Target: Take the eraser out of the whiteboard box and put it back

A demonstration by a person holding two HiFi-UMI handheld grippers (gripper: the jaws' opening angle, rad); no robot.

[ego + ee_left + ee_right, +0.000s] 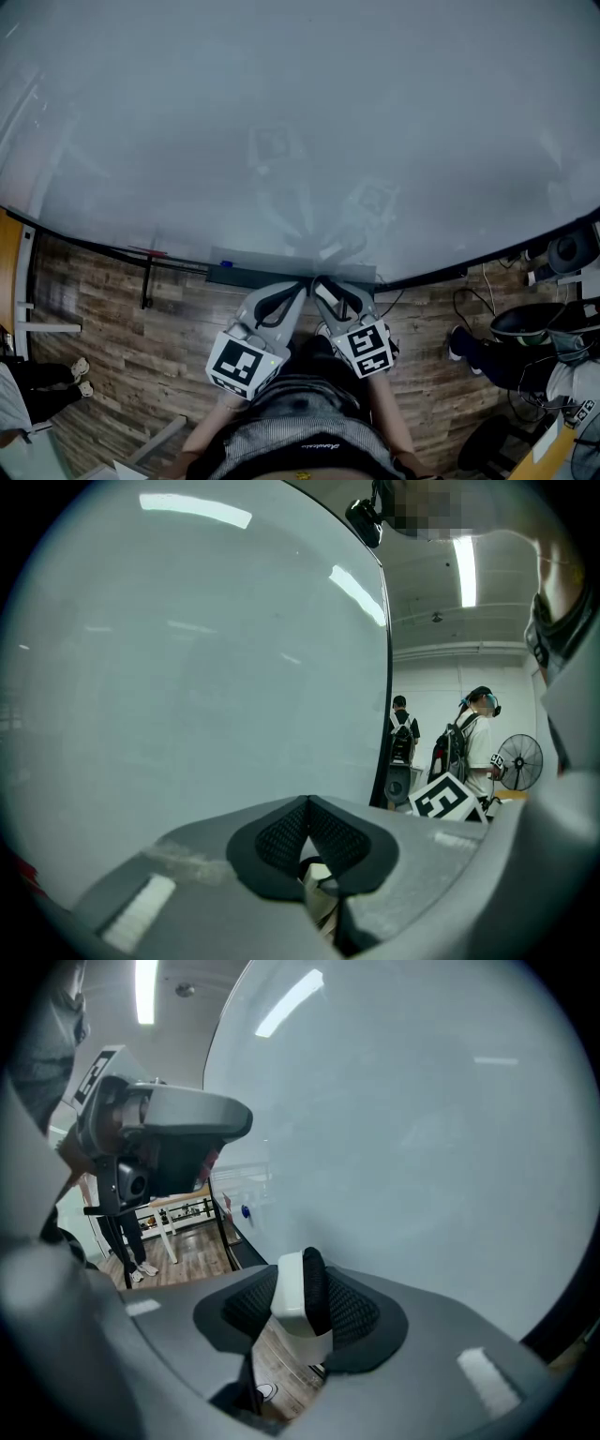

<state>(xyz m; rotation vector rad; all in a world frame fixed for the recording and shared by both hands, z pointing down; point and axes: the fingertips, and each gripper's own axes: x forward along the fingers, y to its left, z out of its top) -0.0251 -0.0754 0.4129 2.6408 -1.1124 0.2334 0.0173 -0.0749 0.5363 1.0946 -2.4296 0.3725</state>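
- Right gripper [302,1290]: closed on the eraser [292,1299], white shell against one pad and black felt against the other. Block standing on edge, top poking above the jaw tips.
- Left gripper [307,806]: narrow, pads meeting at the tips, nothing gripped.
- Whiteboard box [234,272]: dark tray along the lower edge of the whiteboard [281,122]. Tips of both grippers right at its front lip in the head view.
- Eraser location: in the right jaws, close in front of the board and level with the box. Hidden behind the jaws from above, so inside the box or just clear of it cannot be told.
- Step in hand, by judgement: eraser carried at the box, either just lifted out or about to go back in.
- Method for a clean return: steady squeeze, no loosening in mid-air. Long side of the block lined up with the run of the box. Straight descent rather than a scrape along the board. Release only once seated on the tray bottom.
- Left gripper duty: parked beside, off the mouth of the box.
- Risk: any tilt likely to lever the block out of the pads and onto the wooden floor [112,319].
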